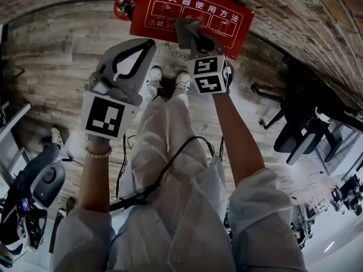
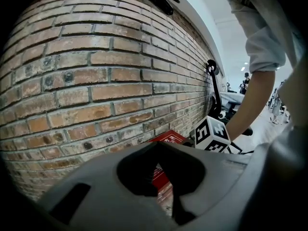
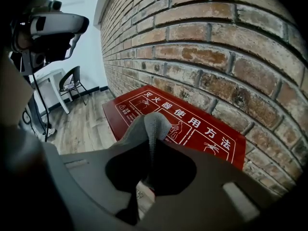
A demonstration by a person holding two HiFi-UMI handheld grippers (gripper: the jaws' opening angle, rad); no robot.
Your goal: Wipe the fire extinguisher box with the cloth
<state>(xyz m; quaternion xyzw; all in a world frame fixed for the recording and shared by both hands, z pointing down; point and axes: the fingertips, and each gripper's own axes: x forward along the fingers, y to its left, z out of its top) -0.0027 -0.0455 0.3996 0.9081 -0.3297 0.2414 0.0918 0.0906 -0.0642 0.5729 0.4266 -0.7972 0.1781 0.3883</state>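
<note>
The red fire extinguisher box (image 1: 164, 7) stands against the brick wall, its lid printed with white characters and pictures (image 3: 207, 129). My right gripper (image 1: 191, 34) is shut on a folded grey cloth (image 3: 150, 121), which it holds over the near edge of the lid. Contact between the cloth (image 1: 188, 27) and the lid cannot be told. My left gripper (image 1: 148, 43) hovers left of the box over the floor, its jaws shut with nothing between them. In the left gripper view only a sliver of the box (image 2: 168, 137) shows past the left gripper (image 2: 157, 146).
A brick wall (image 3: 216, 42) runs behind the box. A red extinguisher (image 1: 122, 5) sits at the box's left end. The person's shoes (image 1: 182, 81) stand on the wooden floor just before the box. A black chair (image 1: 303, 123) is at right, a scooter (image 2: 213, 88) leans on the wall.
</note>
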